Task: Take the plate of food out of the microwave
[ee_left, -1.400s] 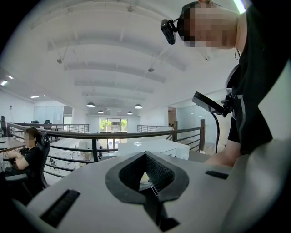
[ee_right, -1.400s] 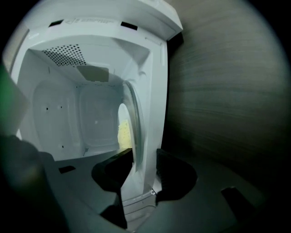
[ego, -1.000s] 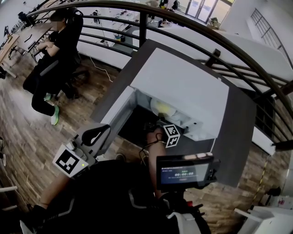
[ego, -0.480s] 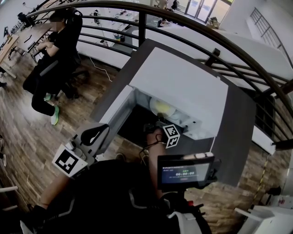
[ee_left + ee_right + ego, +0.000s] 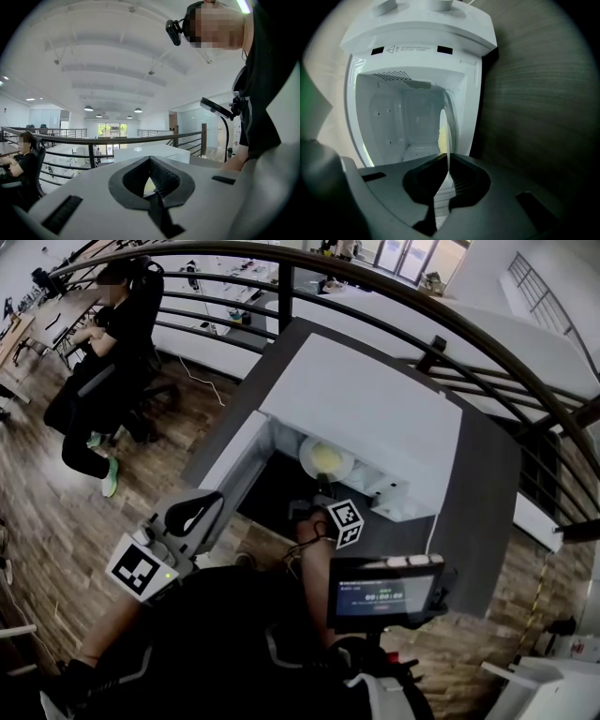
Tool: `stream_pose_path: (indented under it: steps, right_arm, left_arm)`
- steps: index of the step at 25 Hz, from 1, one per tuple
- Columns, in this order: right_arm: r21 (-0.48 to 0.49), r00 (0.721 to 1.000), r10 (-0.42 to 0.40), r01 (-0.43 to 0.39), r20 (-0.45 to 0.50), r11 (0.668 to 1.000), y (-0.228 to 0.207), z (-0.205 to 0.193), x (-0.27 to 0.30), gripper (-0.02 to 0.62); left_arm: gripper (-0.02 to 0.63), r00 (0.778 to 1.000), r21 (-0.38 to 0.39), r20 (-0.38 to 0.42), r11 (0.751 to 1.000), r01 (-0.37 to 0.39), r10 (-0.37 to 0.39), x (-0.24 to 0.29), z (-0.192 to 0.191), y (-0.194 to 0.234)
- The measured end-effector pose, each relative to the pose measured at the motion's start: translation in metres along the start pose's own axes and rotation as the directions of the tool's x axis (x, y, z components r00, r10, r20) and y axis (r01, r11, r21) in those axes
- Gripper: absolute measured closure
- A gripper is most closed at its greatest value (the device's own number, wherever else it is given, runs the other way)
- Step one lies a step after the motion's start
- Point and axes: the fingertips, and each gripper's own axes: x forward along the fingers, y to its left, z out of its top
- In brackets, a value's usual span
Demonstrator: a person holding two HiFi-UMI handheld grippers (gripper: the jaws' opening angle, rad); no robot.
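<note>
Right gripper (image 5: 322,493) pinched tight on near rim of plate of food (image 5: 326,459), centre frame at microwave (image 5: 375,399) mouth; left gripper (image 5: 192,518) closed, empty, lower left; best drawn straight back, kept level, clear of open door (image 5: 236,461).

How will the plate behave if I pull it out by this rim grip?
Likely stiff: the plate looks thin and rigid. The right hand-held gripper, whose jaws have just been closing on the rim, pinches one edge only, so the far side may dip. The food could slide, and the smooth rim might slip.
</note>
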Motion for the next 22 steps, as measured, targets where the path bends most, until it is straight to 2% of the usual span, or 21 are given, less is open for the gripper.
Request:
stream_pose_path:
  steps: [15, 22]
  right_arm:
    - [-0.008, 0.999, 0.051, -0.051, -0.012, 0.999, -0.001, 0.006, 0.0, 0.581]
    - [-0.041, 0.996, 0.08, -0.081, -0.031, 0.996, -0.002, 0.008, -0.014, 0.583]
  left_arm:
    - [0.603, 1.0, 0.005, -0.01, 1.0, -0.007, 0.007, -0.004, -0.001, 0.0]
    - [0.603, 1.0, -0.01, -0.011, 1.0, 0.021, -0.021, 0.0, -0.002, -0.005]
